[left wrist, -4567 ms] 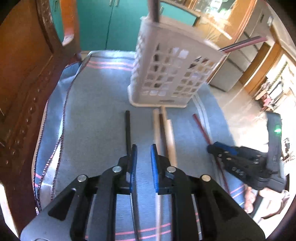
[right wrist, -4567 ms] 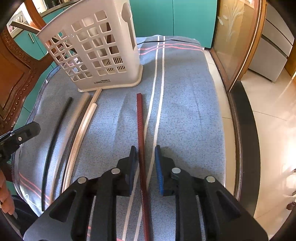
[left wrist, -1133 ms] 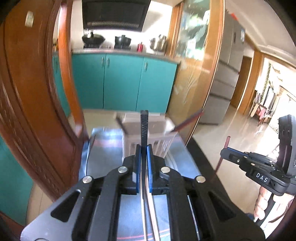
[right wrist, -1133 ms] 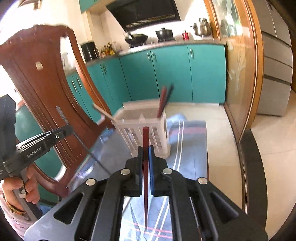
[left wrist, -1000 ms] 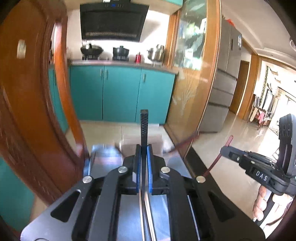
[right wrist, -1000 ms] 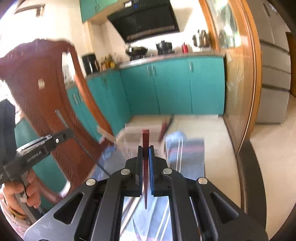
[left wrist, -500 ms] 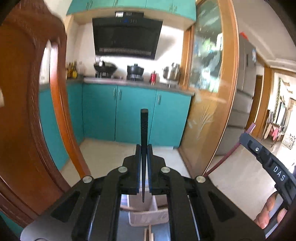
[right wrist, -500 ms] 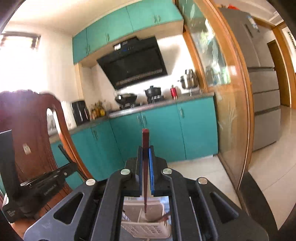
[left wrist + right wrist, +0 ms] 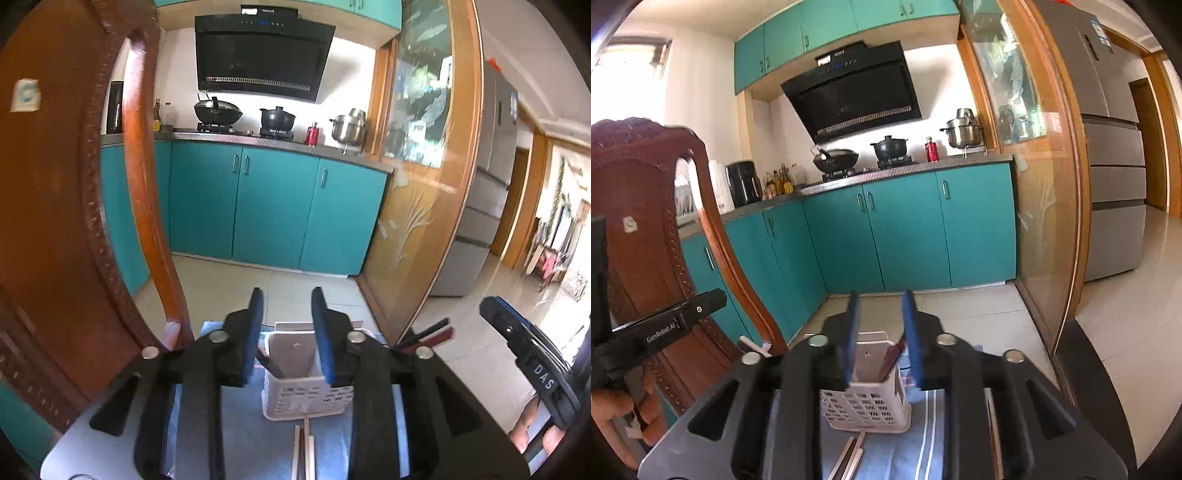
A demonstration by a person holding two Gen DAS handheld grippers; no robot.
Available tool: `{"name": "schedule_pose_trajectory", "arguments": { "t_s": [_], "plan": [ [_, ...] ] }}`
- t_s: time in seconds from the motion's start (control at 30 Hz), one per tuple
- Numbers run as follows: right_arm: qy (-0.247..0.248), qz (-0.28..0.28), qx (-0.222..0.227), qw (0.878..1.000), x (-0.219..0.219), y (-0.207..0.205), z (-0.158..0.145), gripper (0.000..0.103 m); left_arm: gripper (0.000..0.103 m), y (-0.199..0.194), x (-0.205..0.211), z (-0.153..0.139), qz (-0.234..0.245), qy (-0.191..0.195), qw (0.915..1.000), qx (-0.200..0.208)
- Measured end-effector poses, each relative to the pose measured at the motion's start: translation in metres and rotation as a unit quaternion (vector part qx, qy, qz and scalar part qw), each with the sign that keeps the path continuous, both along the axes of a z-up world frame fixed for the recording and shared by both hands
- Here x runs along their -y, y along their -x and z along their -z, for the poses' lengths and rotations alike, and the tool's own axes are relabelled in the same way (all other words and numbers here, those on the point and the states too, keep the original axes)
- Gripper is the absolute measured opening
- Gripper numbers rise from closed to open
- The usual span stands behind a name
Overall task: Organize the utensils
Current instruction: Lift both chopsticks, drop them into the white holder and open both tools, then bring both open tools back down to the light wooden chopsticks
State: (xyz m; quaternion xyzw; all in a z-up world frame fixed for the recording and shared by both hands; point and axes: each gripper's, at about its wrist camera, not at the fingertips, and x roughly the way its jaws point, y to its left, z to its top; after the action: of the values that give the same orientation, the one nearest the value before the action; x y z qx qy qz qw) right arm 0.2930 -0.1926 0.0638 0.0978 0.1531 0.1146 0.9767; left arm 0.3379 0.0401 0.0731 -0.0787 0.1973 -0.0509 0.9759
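Observation:
A white lattice utensil basket (image 9: pixel 295 395) stands on the blue cloth below both grippers; it also shows in the right wrist view (image 9: pixel 864 406). My left gripper (image 9: pixel 286 306) is open and empty above the basket. A black chopstick (image 9: pixel 271 363) leans inside the basket. My right gripper (image 9: pixel 879 306) is open and empty above the basket, where a dark red chopstick (image 9: pixel 892 356) stands. More dark chopstick ends (image 9: pixel 428 334) stick out at the basket's right. Pale chopsticks (image 9: pixel 304 454) lie on the cloth in front of the basket, also in the right wrist view (image 9: pixel 851 458).
A carved wooden chair back (image 9: pixel 66 258) rises at the left, close to the table. The blue striped cloth (image 9: pixel 923 450) covers the table. The other gripper (image 9: pixel 532 365) shows at the right edge. Teal kitchen cabinets (image 9: pixel 269 210) stand behind.
Both grippers have opened. The black chopstick and the dark red chopstick that they held upright have dropped into the basket.

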Motion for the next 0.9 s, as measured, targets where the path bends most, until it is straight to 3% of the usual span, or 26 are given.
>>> {"name": "schedule_pose_trajectory", "arguments": {
  "t_s": [0.13,0.2,0.27,0.3,0.37,0.47,0.5,0.63,0.73,0.9],
  "plan": [
    [-0.037,-0.003,0.037,0.999,0.022,0.054,0.012,0.029,0.046,0.038,-0.020,0.015,0.000,0.011,0.9997,0.022],
    [-0.054,-0.005,0.039,0.998,0.027,0.071,0.029,0.029,0.048,0.030,-0.020,0.042,0.003,-0.005,0.9996,-0.027],
    [-0.042,-0.012,-0.012,0.999,0.020,0.067,0.054,0.029,0.048,0.012,-0.015,0.089,0.029,-0.013,0.9941,-0.104],
    [-0.017,-0.022,-0.069,0.997,0.009,0.054,0.072,0.029,0.048,0.005,-0.014,0.111,0.033,-0.014,0.9898,-0.138],
    [0.021,-0.071,-0.201,0.977,-0.020,0.023,0.117,0.029,0.046,-0.008,-0.010,0.149,0.037,-0.015,0.9793,-0.198],
    [0.042,-0.126,-0.324,0.937,-0.056,0.001,0.168,0.029,0.046,-0.016,-0.007,0.184,0.031,-0.040,0.9664,-0.252],
    [0.052,-0.137,-0.341,0.929,-0.067,-0.001,0.178,0.029,0.046,-0.018,-0.006,0.188,0.024,-0.049,0.9650,-0.256],
    [0.111,-0.149,-0.386,0.904,-0.104,-0.004,0.215,0.029,0.047,-0.022,-0.006,0.195,0.021,-0.048,0.9634,-0.263],
    [0.137,-0.140,-0.377,0.905,-0.115,-0.006,0.218,0.030,0.047,-0.026,-0.004,0.202,0.010,-0.054,0.9603,-0.273],
    [0.132,-0.123,-0.387,0.904,-0.119,-0.020,0.219,0.030,0.052,-0.020,-0.013,0.212,0.004,-0.040,0.9555,-0.292]
  ]
}}
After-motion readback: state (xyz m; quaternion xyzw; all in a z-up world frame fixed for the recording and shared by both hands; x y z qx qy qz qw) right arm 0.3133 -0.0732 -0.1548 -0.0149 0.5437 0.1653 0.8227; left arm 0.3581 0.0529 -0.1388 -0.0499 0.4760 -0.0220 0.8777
